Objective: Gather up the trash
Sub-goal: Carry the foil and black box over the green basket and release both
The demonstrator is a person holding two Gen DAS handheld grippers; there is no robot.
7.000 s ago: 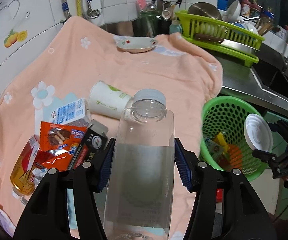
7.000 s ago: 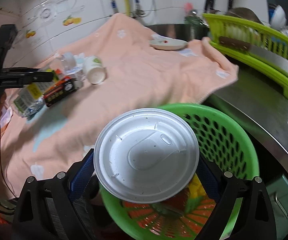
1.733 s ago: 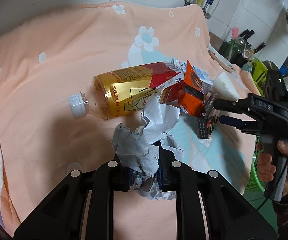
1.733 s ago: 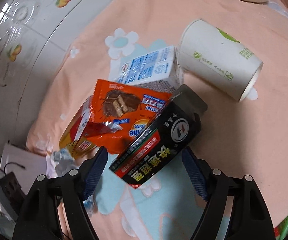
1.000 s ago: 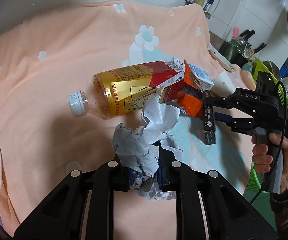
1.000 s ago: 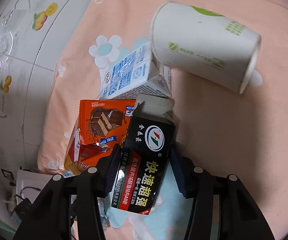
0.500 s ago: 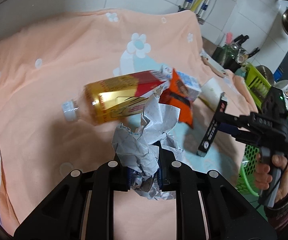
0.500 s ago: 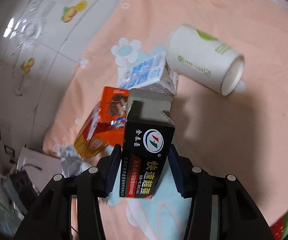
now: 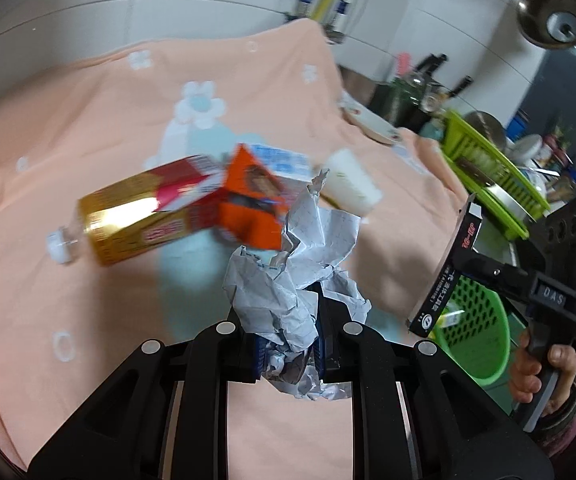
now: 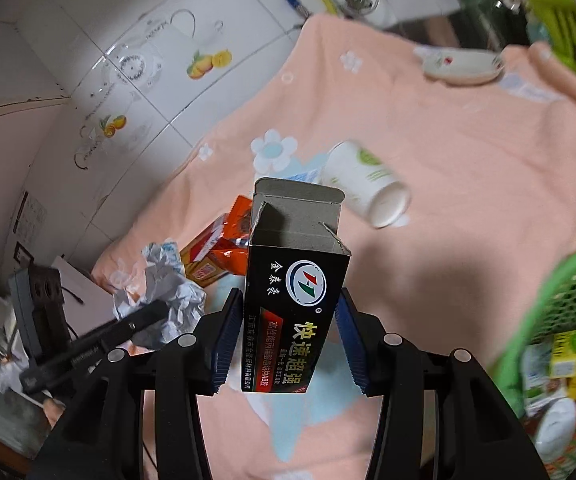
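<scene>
Already both claws carry trash above the peach towel-covered desk (image 10: 468,152). The right claw (image 10: 290,330) clamps a black carton (image 10: 294,288) across its flat sides, open flap up; empty cardboard like this looks light and fairly stiff but likely to crush under a hard squeeze, so the low, broad hold suits it. The left claw (image 9: 288,350), nearly closed, pinches a crumpled paper wad (image 9: 296,264) by its base; soft, weightless and springy, it probably needs a deep bite. The green basket (image 10: 560,292) waits nearby at the desk's edge. A bottle (image 9: 135,216), an orange wrapper (image 9: 251,204) and a paper cup (image 10: 364,184) lie on the towel.
</scene>
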